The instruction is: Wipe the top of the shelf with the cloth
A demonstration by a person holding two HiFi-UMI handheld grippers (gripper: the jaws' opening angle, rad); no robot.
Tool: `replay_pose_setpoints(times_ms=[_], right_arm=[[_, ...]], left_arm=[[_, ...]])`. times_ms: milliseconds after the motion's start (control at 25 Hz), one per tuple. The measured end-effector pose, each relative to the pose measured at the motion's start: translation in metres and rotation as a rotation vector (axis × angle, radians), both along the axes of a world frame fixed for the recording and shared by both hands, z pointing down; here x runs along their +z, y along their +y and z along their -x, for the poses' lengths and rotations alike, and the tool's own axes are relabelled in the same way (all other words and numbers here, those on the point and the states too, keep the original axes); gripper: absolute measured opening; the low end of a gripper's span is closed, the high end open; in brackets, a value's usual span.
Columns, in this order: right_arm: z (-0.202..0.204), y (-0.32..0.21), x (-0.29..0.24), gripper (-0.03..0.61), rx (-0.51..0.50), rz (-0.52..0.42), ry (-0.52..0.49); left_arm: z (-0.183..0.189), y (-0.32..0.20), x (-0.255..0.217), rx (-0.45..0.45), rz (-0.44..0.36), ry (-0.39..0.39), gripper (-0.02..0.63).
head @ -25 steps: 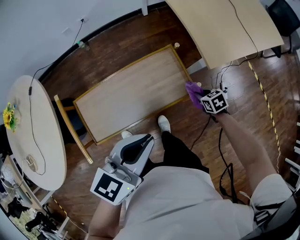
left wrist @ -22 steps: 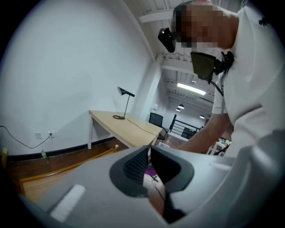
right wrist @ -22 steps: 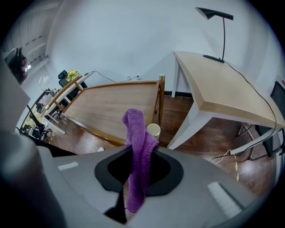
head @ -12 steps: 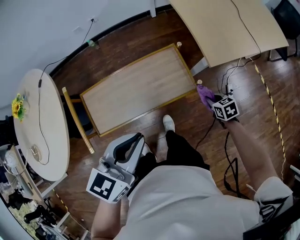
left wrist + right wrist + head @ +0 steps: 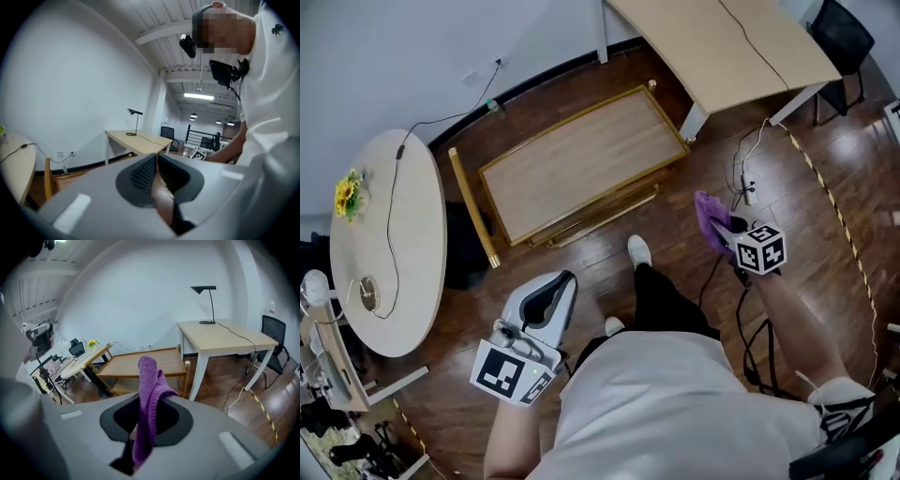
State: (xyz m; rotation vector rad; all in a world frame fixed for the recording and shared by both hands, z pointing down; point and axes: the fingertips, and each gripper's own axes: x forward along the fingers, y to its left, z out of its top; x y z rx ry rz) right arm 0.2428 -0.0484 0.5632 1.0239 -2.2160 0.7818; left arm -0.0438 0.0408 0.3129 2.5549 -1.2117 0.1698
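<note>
The right tool (image 5: 727,232) is clenched on 1 purple knitted cloth (image 5: 149,391). In the right gripper view, the cloth stands up between the jaws and folds over, with a loose end hanging below them. The left tool (image 5: 157,180) is closed with its jaws together and nothing between them. It is held low at the person's left side.

**Position of the task item.** The cloth is in the right tool, over the dark wooden floor (image 5: 581,89). It is well apart from the low shelf with a light wooden top and gold-coloured frame (image 5: 586,159). The cloth does not touch the shelf top, and nothing lies on that top.

**Probable faults**
- The cloth may pull out of the jaws during a wipe. Cause: only part of the fabric appears pinched, and drag on the wood would load that part.
- The loose end may catch on the frame edge or on a corner post.
- The floor cables (image 5: 748,178) near the person's feet may snag a foot during the approach.

**Count**
- 2 tools
- 1 cloth
- 1 shelf
- 2 benches: 1 pale oval bench (image 5: 412,281) and 1 pale rectangular bench (image 5: 741,56)
- 1 black desk lamp (image 5: 206,289)
</note>
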Motion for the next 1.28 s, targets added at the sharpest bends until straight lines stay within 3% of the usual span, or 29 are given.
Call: replay_pose_setpoints(times_ms=[160,320,680,960,1280], right_arm=[[0.018,0.086,-0.052,0.051,0.062,-0.054,-0.068],[0.037,0.162,-0.091,0.051,0.052,-0.072,-0.106],[0.038,0.25,-0.18,0.051,-0.031,-0.26,-0.194],[-0.018,0.315,-0.216,0.051,-0.042,-0.364,-0.272],[-0.096,0.405,-0.228,0.051,-0.078,-0.408,-0.287]], left_arm=[[0.019,0.076,-0.005,0.014,-0.015,0.014,0.035],[0.04,0.138,-0.007,-0.013,-0.005,0.012,0.035],[0.023,0.234,-0.006,-0.043,-0.036,-0.031,0.035],[-0.049,0.3,-0.015,-0.06,-0.075,-0.007,0.035],[-0.151,0.386,-0.006,-0.04,-0.04,0.03,0.032]])
